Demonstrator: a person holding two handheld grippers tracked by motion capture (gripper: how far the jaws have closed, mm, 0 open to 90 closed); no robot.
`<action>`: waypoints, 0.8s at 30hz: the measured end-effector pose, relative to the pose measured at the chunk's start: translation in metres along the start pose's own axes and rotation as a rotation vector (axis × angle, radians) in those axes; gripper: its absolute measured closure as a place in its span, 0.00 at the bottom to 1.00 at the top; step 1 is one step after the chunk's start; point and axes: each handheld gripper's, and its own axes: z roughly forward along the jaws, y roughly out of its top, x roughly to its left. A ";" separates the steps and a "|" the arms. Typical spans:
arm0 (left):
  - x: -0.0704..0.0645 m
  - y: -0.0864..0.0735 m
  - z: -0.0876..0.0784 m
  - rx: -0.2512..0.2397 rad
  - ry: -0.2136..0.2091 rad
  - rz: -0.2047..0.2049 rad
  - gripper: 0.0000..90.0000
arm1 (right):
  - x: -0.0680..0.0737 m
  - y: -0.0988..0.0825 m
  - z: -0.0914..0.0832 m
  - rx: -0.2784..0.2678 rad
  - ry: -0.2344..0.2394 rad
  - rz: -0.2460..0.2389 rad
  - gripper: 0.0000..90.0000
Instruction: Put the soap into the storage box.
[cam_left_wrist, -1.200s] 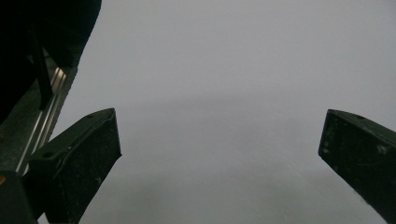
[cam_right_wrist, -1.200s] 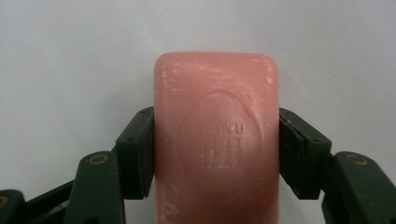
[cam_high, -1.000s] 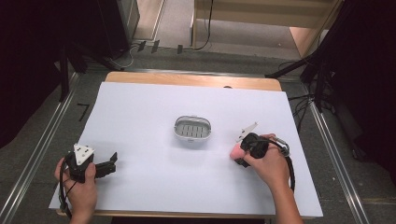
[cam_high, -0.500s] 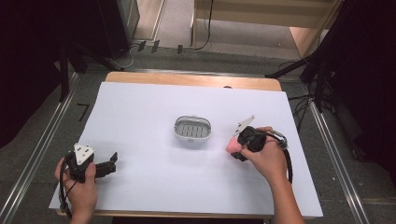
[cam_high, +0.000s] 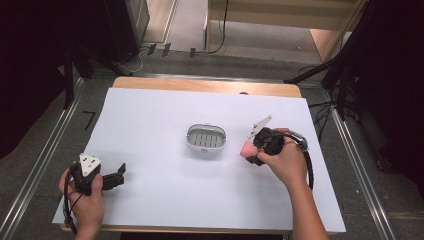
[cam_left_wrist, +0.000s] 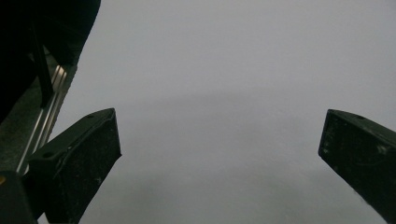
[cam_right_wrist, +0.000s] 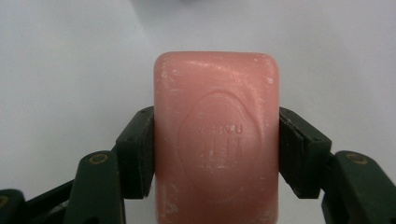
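A pink bar of soap (cam_right_wrist: 216, 140) with an embossed oval mark sits between the two jaws of my right gripper (cam_right_wrist: 216, 149), which is shut on its sides. From above, the pink soap (cam_high: 247, 148) and right gripper (cam_high: 252, 152) hang just right of a small grey slotted soap dish (cam_high: 206, 138) at the table's middle. My left gripper (cam_high: 119, 173) rests near the front left corner, open with nothing between its jaws. Its wide-spread fingers (cam_left_wrist: 79, 158) frame bare white surface.
A white sheet (cam_high: 150, 120) covers the table, with a wooden edge (cam_high: 200, 85) at the back. Metal rails (cam_high: 45, 150) run along both sides. Dark stands and cables lie on the floor beyond.
My right gripper has carried the soap a little to the left and away from the person, closer to the soap dish. The left gripper has stayed put.
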 end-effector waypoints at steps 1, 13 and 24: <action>0.000 0.000 0.000 0.001 0.001 0.000 0.00 | 0.000 0.001 -0.001 0.001 0.001 0.000 0.43; 0.000 0.000 0.000 0.007 0.001 0.007 0.00 | -0.005 0.014 -0.007 -0.015 0.003 -0.048 0.43; -0.001 0.000 0.000 0.004 0.001 0.010 0.00 | -0.004 0.030 -0.010 -0.033 0.027 -0.092 0.43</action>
